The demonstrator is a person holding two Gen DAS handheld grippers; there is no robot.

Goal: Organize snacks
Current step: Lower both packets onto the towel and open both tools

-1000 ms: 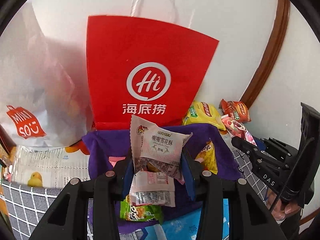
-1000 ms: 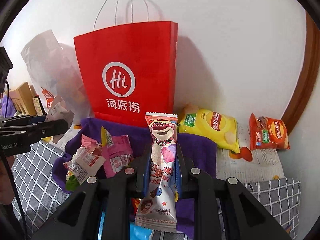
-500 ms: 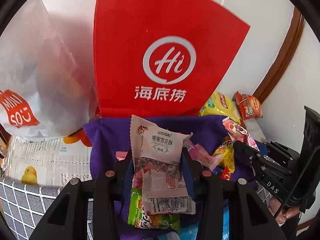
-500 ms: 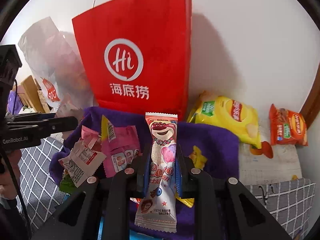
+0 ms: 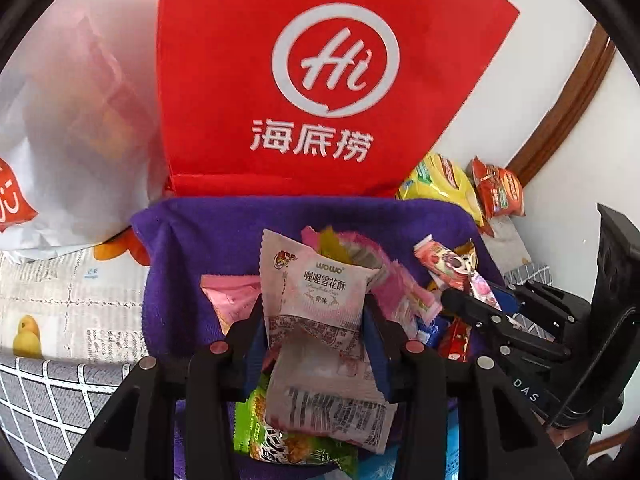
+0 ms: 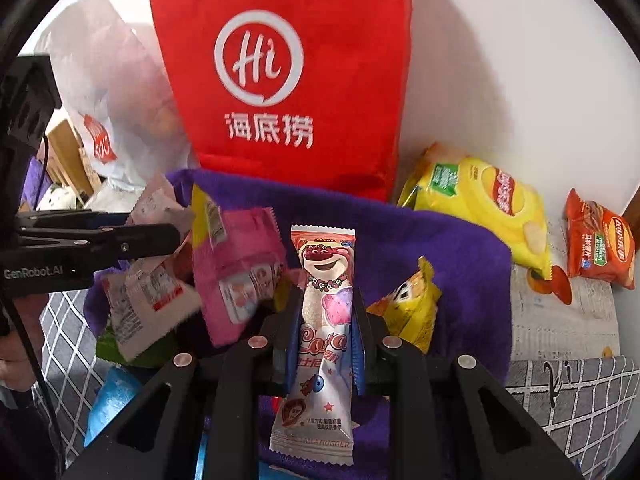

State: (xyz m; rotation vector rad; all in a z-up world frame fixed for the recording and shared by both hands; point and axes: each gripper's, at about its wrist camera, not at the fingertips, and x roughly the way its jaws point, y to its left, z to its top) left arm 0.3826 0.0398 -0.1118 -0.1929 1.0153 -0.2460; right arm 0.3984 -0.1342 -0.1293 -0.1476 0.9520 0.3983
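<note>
The left claw (image 5: pixel 314 320) is pinching a white and pink snack packet (image 5: pixel 316 300) between its blue pads, the packet standing up out of the jaws with its printed end hanging down towards the camera. The right claw (image 6: pixel 326 320) is pressed tight on a long bear-print snack bar (image 6: pixel 324 320), which is sticking up between its fingers and trailing below them.

Both claws are hanging over a purple cloth (image 6: pixel 460 248) that is lying just in front of a tall red paper bag (image 6: pixel 288 72). Loose snacks are lying on the cloth: a pink packet (image 6: pixel 236 272) left of the bar, a small yellow packet (image 6: pixel 408 312) just right of it, and a green packet (image 5: pixel 288 440) showing under the left claw's load in the left wrist view. In that same view the right claw (image 5: pixel 472 308) is showing at the right with the bar (image 5: pixel 448 264) in its jaws; in the right wrist view the left claw (image 6: pixel 160 236) is reaching in from the left edge.

A yellow chip bag (image 6: pixel 488 200) is lying to the right of the red bag, against the white wall, and an orange chip bag (image 6: pixel 600 244) is sitting further right, apart from it. A white plastic bag (image 5: pixel 72 140) is standing to the left of the red one.
</note>
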